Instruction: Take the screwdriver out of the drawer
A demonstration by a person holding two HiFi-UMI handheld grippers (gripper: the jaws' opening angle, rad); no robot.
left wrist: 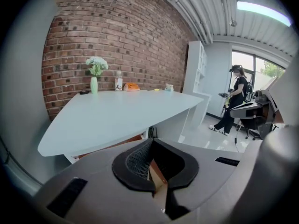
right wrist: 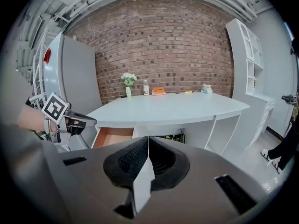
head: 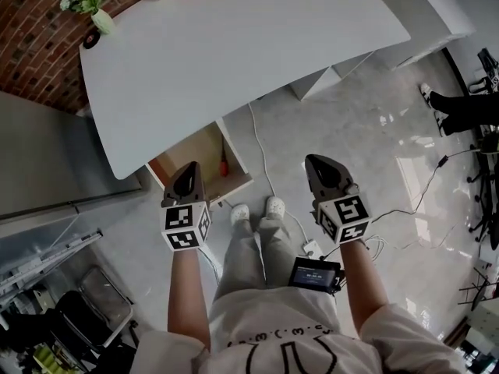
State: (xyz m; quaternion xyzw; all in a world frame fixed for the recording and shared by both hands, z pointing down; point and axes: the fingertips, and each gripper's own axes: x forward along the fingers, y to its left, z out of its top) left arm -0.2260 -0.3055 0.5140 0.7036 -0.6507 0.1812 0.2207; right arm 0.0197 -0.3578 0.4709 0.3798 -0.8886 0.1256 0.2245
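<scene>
Hovering near the front of the open drawer (head: pixel 195 154), the left tongs (head: pixel 188 176) are clenched on nothing, likely staged for the reach. The screwdriver (head: pixel 224 164) lies inside by the right wall. The right tongs (head: pixel 323 170) are clenched, empty, and held well aside.

One table (head: pixel 249 45), one drawer (head: pixel 195 158), one screwdriver (head: pixel 224 166), one vase (head: pixel 103 22), two grippers (head: pixel 190 170) (head: pixel 316 164).
</scene>
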